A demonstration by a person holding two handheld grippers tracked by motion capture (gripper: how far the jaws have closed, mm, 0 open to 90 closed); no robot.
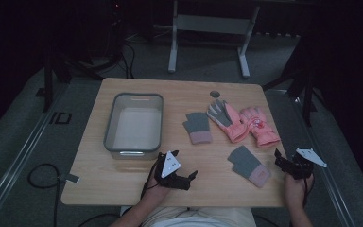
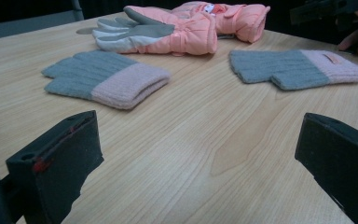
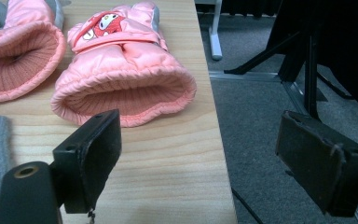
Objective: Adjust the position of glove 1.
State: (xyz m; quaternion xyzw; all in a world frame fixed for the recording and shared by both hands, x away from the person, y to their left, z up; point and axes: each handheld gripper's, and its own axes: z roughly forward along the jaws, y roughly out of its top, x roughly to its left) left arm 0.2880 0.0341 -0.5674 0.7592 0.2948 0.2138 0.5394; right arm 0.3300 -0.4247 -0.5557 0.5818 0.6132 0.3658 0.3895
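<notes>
Four gloves are laid out on the wooden table [image 1: 123, 179], and a grey bin [image 1: 134, 124] is parked at ten o'clock from the table's middle, empty, seemingly waiting to be filled. The left gripper [image 1: 182, 177] is held low over the near edge at six o'clock, its jaws spread wide with nothing between them, apparently so that either grey glove can be approached flat. In the left gripper view bare wood grain is seen between the black pads, and beyond them the first knit glove [image 2: 106, 78] is seen lying flat: ribbed grey wool, soft pink cuff, fingerless by the look of it. Its twin [image 1: 248, 164] is placed at five o'clock, cuff toward the near edge, well apart from the first. The right gripper [image 1: 288, 163] is hovered at four o'clock by the table's right edge, jaws likewise spread and empty. It is aimed at the nearer pink glove [image 3: 121, 70], a puffy, quilted shell with a ribbed lining at its gaping cuff and a cartoon patch on the back. The other pink glove [image 1: 227, 120], grey-palmed, is laid just beside it, touching. A grab at that open cuff is judged likeliest.
</notes>
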